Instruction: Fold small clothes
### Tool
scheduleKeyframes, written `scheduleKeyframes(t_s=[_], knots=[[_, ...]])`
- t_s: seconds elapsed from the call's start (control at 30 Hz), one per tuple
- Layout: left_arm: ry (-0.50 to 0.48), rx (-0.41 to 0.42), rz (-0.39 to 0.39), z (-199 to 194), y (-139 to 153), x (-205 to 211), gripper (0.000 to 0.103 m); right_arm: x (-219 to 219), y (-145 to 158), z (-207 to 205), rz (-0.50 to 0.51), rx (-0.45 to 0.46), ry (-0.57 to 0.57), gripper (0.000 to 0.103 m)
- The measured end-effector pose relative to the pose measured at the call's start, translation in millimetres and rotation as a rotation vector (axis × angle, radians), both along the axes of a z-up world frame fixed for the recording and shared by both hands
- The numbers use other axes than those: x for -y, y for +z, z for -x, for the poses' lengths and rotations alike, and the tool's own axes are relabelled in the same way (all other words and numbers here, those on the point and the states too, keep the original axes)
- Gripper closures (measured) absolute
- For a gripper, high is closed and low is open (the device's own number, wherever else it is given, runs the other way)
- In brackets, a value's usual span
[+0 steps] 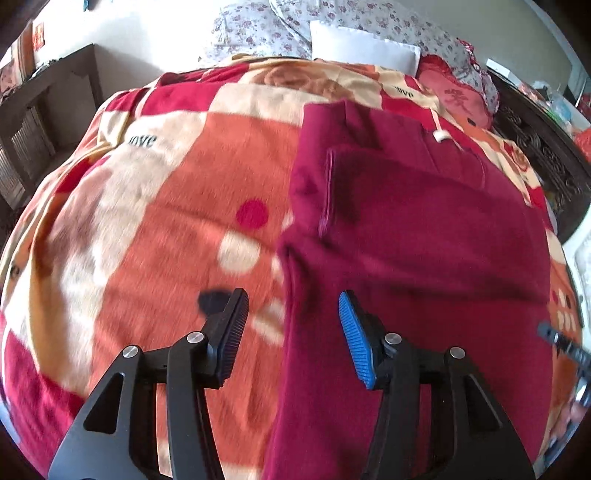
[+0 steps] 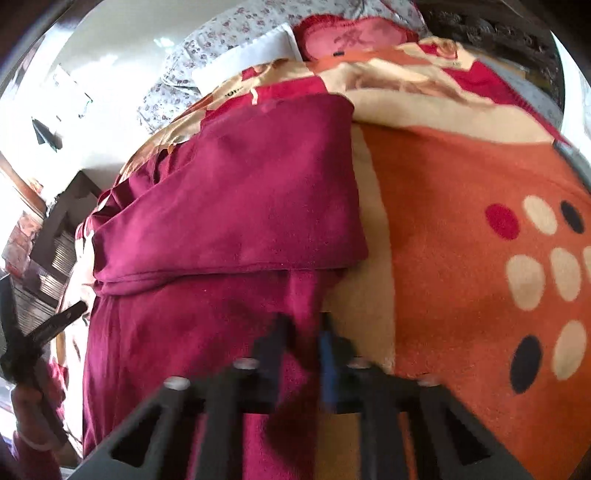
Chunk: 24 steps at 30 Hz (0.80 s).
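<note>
A dark red garment (image 1: 424,236) lies partly folded on the patterned blanket, one layer turned over another. My left gripper (image 1: 293,314) is open and empty, its jaws straddling the garment's near left edge just above it. In the right wrist view the same garment (image 2: 236,206) fills the left half. My right gripper (image 2: 304,332) is shut on a fold of the garment's near right edge, with cloth pinched between the fingers. The other gripper shows at the left edge (image 2: 55,325).
The orange, red and cream blanket (image 1: 166,221) covers the bed. A white pillow (image 1: 362,46) and floral bedding (image 1: 258,29) lie at the far end, with a pink cushion (image 1: 458,92). A dark wooden cabinet (image 1: 33,122) stands left, a carved headboard (image 1: 535,147) right.
</note>
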<state>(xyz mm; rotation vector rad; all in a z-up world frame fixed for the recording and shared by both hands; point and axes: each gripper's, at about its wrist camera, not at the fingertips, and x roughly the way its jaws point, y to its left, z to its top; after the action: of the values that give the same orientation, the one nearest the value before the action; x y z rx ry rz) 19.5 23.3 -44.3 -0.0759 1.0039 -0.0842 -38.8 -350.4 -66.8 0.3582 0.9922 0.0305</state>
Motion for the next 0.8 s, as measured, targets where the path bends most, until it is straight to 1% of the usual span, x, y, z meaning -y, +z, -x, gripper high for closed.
scheduleKeyframes(t_s=[0.03, 0.07, 0.1, 0.2, 0.3, 0.37, 0.47, 0.5, 0.53, 0.57, 0.6, 0.67, 0.77, 0.8], knots=[[-0.002, -0.003, 0.004, 8, 0, -2, 0.052, -2, 5, 2, 0.052, 0.007, 0.002, 0.095], [-0.008, -0.009, 0.008, 16, -2, -5, 0.052, -1, 4, 3, 0.081, 0.0, -0.003, 0.095], [-0.014, -0.016, 0.006, 21, -3, -6, 0.052, 3, 0, 4, 0.082, -0.015, -0.016, 0.095], [-0.016, -0.032, -0.005, 38, -9, -11, 0.052, 13, -9, 8, 0.005, -0.033, -0.049, 0.095], [-0.005, -0.056, 0.026, 52, -11, -20, 0.052, 16, 3, 21, -0.065, -0.01, -0.066, 0.095], [-0.006, -0.066, 0.049, 63, -11, -26, 0.052, 16, 9, 32, -0.086, -0.02, -0.066, 0.095], [-0.025, -0.08, 0.056, 77, -11, -29, 0.052, 11, 14, 56, -0.1, -0.036, -0.035, 0.093], [-0.033, -0.085, 0.057, 83, -11, -29, 0.052, 7, 14, 66, -0.1, -0.04, -0.016, 0.089], [-0.04, -0.088, 0.059, 88, -11, -31, 0.052, 4, 13, 73, -0.098, -0.048, -0.004, 0.078], [-0.046, -0.093, 0.061, 92, -11, -31, 0.052, 0, 11, 79, -0.098, -0.059, 0.006, 0.069], [-0.052, -0.104, 0.064, 97, -12, -31, 0.052, -4, 9, 87, -0.105, -0.066, 0.013, 0.053], [-0.065, -0.126, 0.067, 105, -16, -30, 0.052, -10, 4, 102, -0.129, -0.062, 0.024, 0.052], [-0.075, -0.154, 0.073, 118, -21, -31, 0.052, -24, -2, 116, -0.103, -0.058, 0.06, 0.052], [-0.081, -0.155, 0.068, 122, -22, -30, 0.052, -30, -2, 120, -0.076, -0.045, 0.074, 0.06]])
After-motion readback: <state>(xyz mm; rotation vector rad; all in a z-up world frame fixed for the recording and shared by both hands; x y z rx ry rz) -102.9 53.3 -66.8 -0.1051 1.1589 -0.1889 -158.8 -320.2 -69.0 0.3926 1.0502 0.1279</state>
